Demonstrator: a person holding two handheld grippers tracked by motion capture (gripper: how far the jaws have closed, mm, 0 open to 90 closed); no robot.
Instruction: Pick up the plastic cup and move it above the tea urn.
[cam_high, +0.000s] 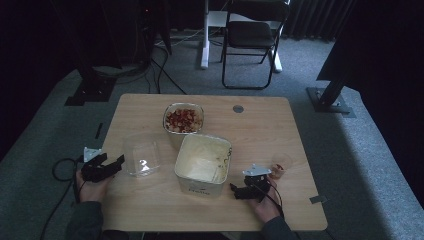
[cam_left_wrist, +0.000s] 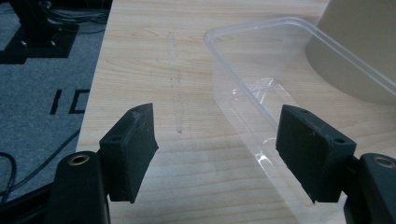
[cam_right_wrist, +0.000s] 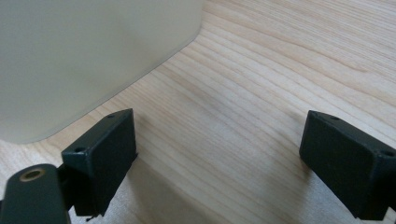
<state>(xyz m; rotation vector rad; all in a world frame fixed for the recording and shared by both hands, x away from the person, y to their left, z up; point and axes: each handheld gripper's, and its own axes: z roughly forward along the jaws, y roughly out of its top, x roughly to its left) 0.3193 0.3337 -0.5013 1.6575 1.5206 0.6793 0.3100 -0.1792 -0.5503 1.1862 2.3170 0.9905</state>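
Clear plastic container (cam_high: 142, 157): empty, open-topped, standing on the worktop (cam_high: 260, 135) toward its left side, just ahead of the left tongs (cam_high: 111, 165).

Left tongs: jaws apart, holding nothing. In the left gripper view the container (cam_left_wrist: 261, 88) lies forward and to the right of the gap; its near rim runs past the right jaw, long axis slanting away up-left to down-right. Whether that jaw touches the wall cannot be told.

Right tongs (cam_high: 239, 192): jaws apart, empty, low beside the cream tub (cam_high: 202, 164), whose rounded corner (cam_right_wrist: 93, 60) sits just ahead-left of them. The left tongs are the nearer to the clear container.

Bowl of mixed red and pale pieces (cam_high: 183, 119): behind the tub.

Small cup (cam_high: 280, 167): by the right hand; contents too small to make out.

Container's walls: transparent, far edges hard to trace; cut off at the frame's lower edge.
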